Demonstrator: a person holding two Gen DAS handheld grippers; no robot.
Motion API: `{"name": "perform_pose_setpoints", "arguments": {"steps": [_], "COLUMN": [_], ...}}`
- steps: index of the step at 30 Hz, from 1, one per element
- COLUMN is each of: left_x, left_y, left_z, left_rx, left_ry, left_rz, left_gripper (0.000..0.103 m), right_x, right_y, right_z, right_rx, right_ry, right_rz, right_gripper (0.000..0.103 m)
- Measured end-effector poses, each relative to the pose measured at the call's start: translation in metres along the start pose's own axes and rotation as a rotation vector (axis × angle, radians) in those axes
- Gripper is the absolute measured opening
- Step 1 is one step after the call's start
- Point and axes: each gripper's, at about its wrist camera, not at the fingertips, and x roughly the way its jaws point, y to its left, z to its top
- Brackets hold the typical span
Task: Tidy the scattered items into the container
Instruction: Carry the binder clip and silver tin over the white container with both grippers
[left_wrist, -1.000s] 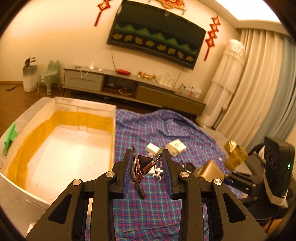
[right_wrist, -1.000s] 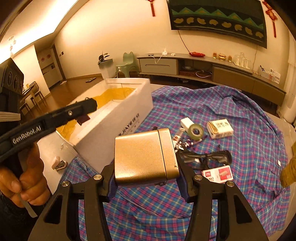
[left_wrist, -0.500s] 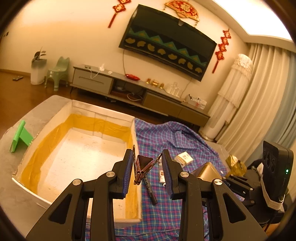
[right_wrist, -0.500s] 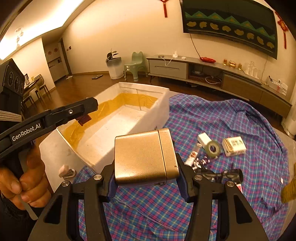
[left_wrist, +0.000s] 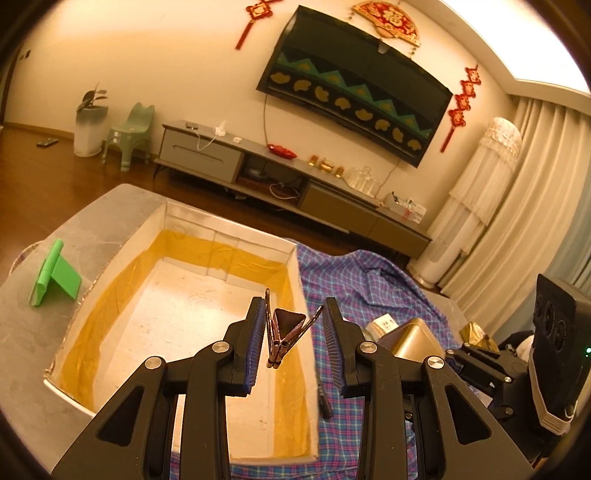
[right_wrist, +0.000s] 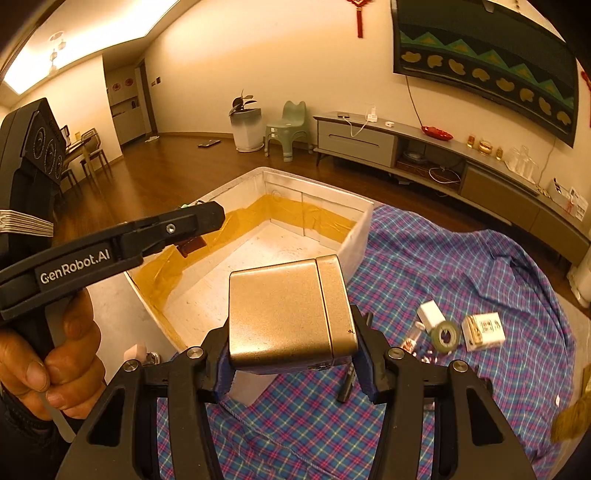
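Observation:
My left gripper (left_wrist: 295, 328) is shut on a dark folding metal tool (left_wrist: 282, 334) and holds it above the right wall of the white box with a yellow-lined inside (left_wrist: 122, 280). My right gripper (right_wrist: 291, 354) is shut on a gold metal tin (right_wrist: 284, 314) and holds it over the box's near corner (right_wrist: 354, 229). The left gripper also shows in the right wrist view (right_wrist: 207, 218). On the plaid cloth (right_wrist: 461, 280) lie a white plug (right_wrist: 430, 315), a tape roll (right_wrist: 447, 334), a small carton (right_wrist: 484, 330) and a black pen (right_wrist: 347, 387).
A green stand (left_wrist: 55, 275) sits on the grey table left of the box. The tin and right gripper show at the right of the left wrist view (left_wrist: 410, 339). A TV cabinet (left_wrist: 295, 184), stool and curtains stand behind.
Both grippers have moved left toward the box with their loads. The left gripper now hangs over the box's right wall; the right one is nearer the box's corner.

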Motion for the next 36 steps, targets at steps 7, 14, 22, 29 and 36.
{"name": "perform_pose_setpoints", "arguments": {"steps": [7, 14, 22, 29, 36], "left_x": [0.014, 0.028, 0.045, 0.068, 0.097], "left_y": [0.020, 0.043, 0.063, 0.078, 0.095], "left_z": [0.012, 0.024, 0.039, 0.050, 0.055], "left_rx": [-0.033, -0.073, -0.144, -0.225, -0.333], "left_ry": [0.021, 0.046, 0.061, 0.102, 0.166], "left_rz": [0.043, 0.090, 0.106, 0.084, 0.061], "left_gripper": [0.032, 0.032, 0.032, 0.032, 0.032], "right_x": [0.017, 0.037, 0.062, 0.087, 0.118], "right_y": [0.009, 0.019, 0.027, 0.025, 0.016], "right_z": [0.020, 0.042, 0.065, 0.081, 0.091], "right_rx": [-0.037, -0.071, -0.123, -0.147, -0.161], "right_ry": [0.020, 0.048, 0.087, 0.137, 0.213], "right_rz": [0.005, 0.012, 0.006, -0.007, -0.008], "right_gripper": [0.054, 0.054, 0.054, 0.054, 0.054]}}
